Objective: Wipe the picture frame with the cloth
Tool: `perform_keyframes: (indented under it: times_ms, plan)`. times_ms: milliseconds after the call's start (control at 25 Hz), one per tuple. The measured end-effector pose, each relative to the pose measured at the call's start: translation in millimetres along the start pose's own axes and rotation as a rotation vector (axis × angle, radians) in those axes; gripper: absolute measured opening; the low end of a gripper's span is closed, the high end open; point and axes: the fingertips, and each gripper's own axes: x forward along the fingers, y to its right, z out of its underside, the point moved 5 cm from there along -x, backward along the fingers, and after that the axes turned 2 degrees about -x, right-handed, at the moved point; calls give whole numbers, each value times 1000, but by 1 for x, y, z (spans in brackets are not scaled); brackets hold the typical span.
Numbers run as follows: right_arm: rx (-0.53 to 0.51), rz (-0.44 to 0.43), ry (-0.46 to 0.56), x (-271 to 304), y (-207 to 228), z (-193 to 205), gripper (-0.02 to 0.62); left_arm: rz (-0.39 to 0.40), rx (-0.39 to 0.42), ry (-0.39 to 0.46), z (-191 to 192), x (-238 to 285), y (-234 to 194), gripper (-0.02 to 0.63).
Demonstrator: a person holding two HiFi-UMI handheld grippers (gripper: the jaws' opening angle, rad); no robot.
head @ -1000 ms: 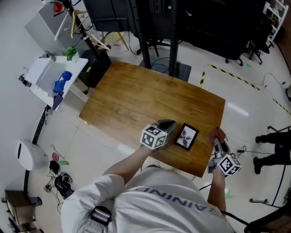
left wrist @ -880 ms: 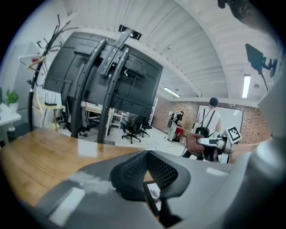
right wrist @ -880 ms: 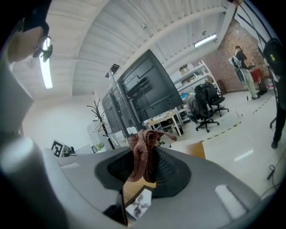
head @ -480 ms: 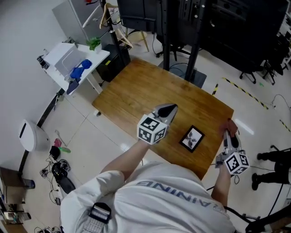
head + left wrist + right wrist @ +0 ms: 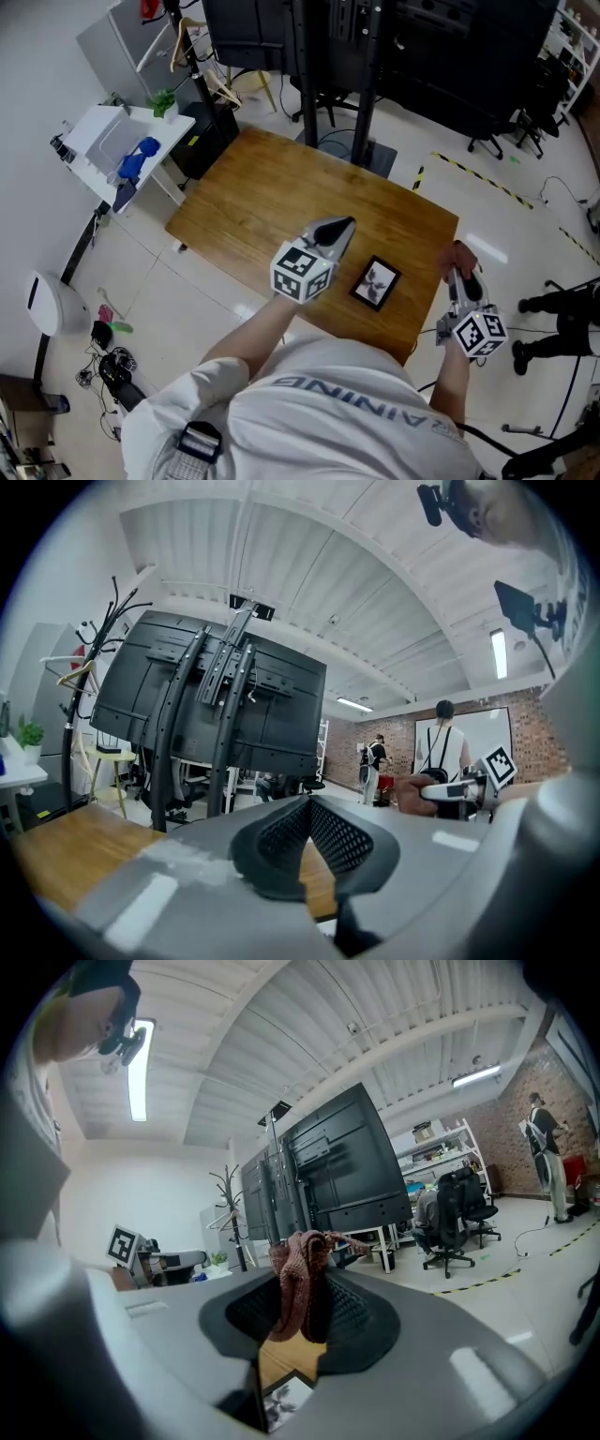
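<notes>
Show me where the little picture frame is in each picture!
Head view: the picture frame lies flat on the wooden table, near the edge closest to the person.
Left gripper view: not in it.
Right gripper view: the picture frame peeks out at the bottom, just left of the middle, below the cloth pinched in the jaws.
Shared landmark: the wooden table shows in all three views.

White short-sleeved shirt (image 5: 347,412), grey lettering — grey left tongs (image 5: 339,227), right tongs (image 5: 457,279), black-white marker cubes (image 5: 300,272).
</notes>
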Motion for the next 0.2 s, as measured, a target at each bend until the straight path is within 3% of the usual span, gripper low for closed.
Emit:
perform_keyframes:
  times_ms: [200]
  plan:
    - [3,-1,-5,0,2,1,107,-2,6,2,0,3,4,6]
